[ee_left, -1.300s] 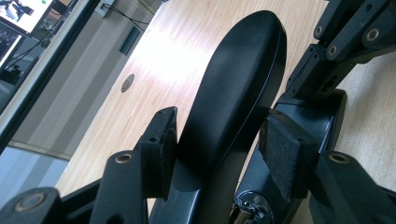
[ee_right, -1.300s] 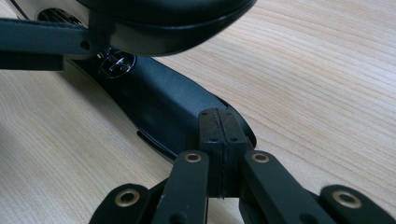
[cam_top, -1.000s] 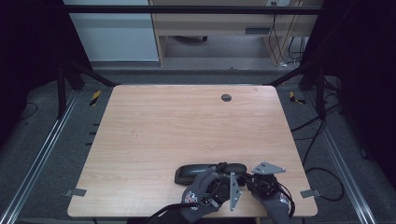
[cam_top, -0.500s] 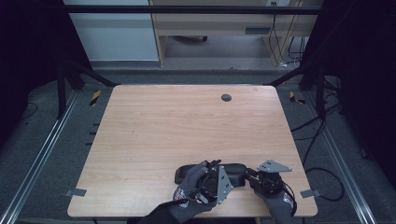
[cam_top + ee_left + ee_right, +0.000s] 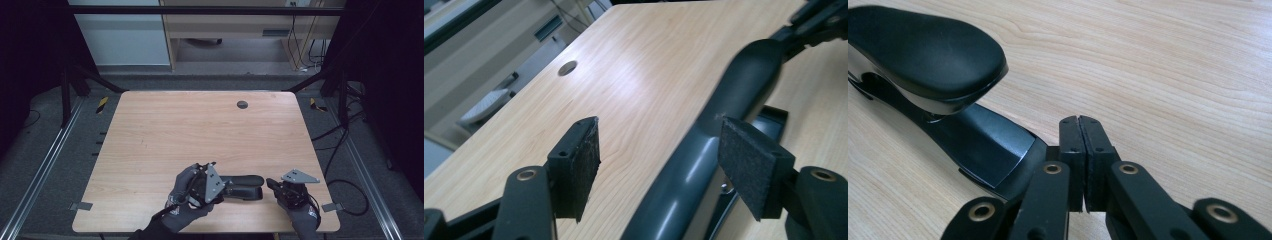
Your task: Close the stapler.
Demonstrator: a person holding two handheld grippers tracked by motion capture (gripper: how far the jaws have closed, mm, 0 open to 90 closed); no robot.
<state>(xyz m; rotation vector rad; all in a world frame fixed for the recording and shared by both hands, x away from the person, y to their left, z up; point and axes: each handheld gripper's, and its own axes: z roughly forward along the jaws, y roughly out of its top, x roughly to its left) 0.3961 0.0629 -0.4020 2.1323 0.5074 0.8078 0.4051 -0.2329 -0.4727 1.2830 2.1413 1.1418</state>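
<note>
Across table [image 5: 200, 130], stapler [image 5: 245, 181] lengthwise left-right.

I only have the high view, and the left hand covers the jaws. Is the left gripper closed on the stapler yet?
Observer: No. The left gripper is open, with the arm of the stapler between its pads.
Operator: Both pads touching?
Observer: One pad stands clear, with bare table between it and the arm. The other is right at the arm.
Operator: And the right gripper?
Observer: The right gripper is shut on nothing, with its tips beside the front edge of the stapler's base.
</note>
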